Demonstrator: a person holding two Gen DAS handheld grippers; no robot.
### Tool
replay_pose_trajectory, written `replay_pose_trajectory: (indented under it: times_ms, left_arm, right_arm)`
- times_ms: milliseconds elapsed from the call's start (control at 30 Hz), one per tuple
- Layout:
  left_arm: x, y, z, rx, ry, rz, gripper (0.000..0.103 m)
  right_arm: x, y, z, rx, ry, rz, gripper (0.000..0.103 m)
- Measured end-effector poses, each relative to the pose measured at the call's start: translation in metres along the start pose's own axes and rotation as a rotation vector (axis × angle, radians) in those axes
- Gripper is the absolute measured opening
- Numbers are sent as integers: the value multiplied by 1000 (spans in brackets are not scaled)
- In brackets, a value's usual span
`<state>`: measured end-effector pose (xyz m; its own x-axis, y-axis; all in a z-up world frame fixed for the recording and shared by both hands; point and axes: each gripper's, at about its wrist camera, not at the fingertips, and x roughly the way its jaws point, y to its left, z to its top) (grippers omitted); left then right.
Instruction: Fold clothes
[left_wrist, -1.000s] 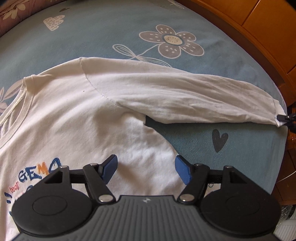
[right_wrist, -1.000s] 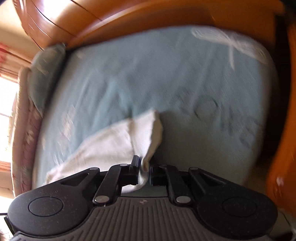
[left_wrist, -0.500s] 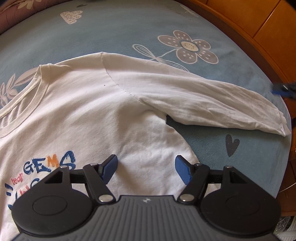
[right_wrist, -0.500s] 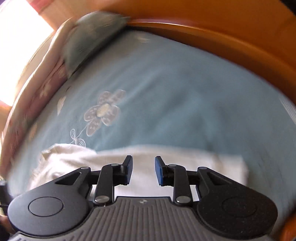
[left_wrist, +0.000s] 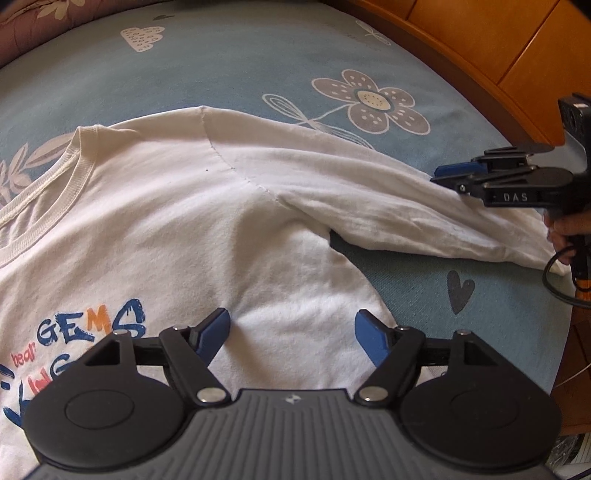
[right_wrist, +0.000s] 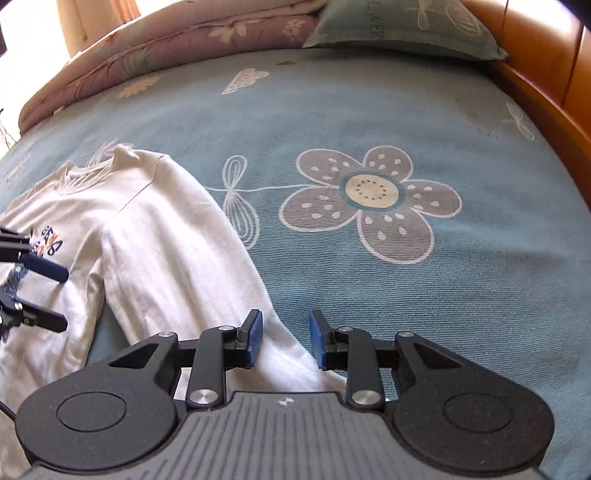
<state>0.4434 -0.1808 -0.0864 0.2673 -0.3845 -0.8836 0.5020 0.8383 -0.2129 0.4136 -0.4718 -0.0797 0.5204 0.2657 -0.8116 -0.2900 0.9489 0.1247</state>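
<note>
A: Where's the garment?

B: White long-sleeved cotton T-shirt (left_wrist: 155, 229), spread face up and flat on the blue flower-print bedsheet (left_wrist: 258, 55), one long sleeve (left_wrist: 388, 206) stretched out to the side. No fold visible in what's in frame.

A: Tongs, left to right?

B: Left gripper (left_wrist: 291, 332) has its jaws wide apart, nothing between them, over the shirt's body near the armpit. Right gripper (right_wrist: 284, 341) stands parted too, gripping nothing, above the sleeve near the cuff end; I think it clears the cloth, but the fisheye makes that hard to judge.

A: Handling?

B: Light, thin, limp knit. It'll drape and wrinkle, won't break, and probably drags on the textured sheet. Pinch at edges: cuff, shoulder seam, side hem. A single layer could slip out of a shallow pinch.

A: Readable text?

B: Chest print (left_wrist: 74, 343) reads "bear", "GEMS", then partly hidden letters, maybe "KING". "DAS" sits on the right gripper's side. The teal pillow (right_wrist: 399, 26) has lettering, too small.
</note>
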Motion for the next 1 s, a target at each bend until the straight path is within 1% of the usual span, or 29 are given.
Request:
replay_pose_trajectory:
  times_ms: [100, 200, 233, 300, 333, 400, 467, 567, 633, 700, 767, 800, 833, 867, 900, 933, 1000]
  left_arm:
    - [0, 1, -1, -5, -9, -7, 77]
    - [0, 0, -1, -1, -6, -10, 78]
    - [0, 0, -1, 0, -4, -11, 79]
    - [0, 0, 0, 0, -2, -13, 79]
    - [-1, 0, 1, -4, -1, -14, 79]
    - [-3, 2, 3, -20, -9, -15, 79]
    - [-6, 4, 6, -30, -22, -11, 79]
    - [-7, 7, 10, -36, -30, 4, 79]
    - [-6, 9, 11, -45, -30, 14, 79]
    - [-10, 10, 10, -48, -43, 12, 79]
    - [-15, 12, 8, -43, -58, 23, 79]
    - [-17, 14, 8, -40, -64, 33, 79]
    - [-20, 15, 7, -38, -71, 42, 79]
    - [-21, 18, 6, -46, -75, 50, 79]
    - [-22, 21, 6, -56, -78, 58, 79]
    - [-22, 25, 5, -71, -75, 66, 79]
    - [-24, 31, 3, -104, -77, 79, 79]
  right_arm:
    - [5, 8, -1, -60, 13, -12, 33]
    - [9, 18, 0, -157, 23, -24, 34]
    - [9, 20, 2, -185, 36, -16, 26]
    - [11, 22, 7, -217, 76, 36, 6]
    - [12, 23, 10, -228, 89, 40, 6]
    - [13, 24, 15, -255, 91, 6, 6]
    - [13, 16, 27, -262, 60, -62, 6]
    - [20, 4, 41, -245, 36, -101, 6]
    - [26, -3, 48, -234, 28, -117, 8]
    - [27, -2, 48, -238, 35, -114, 10]
    - [18, -1, 50, -218, 4, -91, 18]
    - [13, -1, 51, -203, -9, -82, 24]
    - [11, 1, 54, -194, -22, -65, 28]
    - [11, 4, 59, -195, -35, -38, 29]
    - [12, 7, 63, -196, -47, -10, 32]
    - [12, 11, 68, -197, -60, 17, 37]
    - [16, 18, 78, -205, -82, 72, 44]
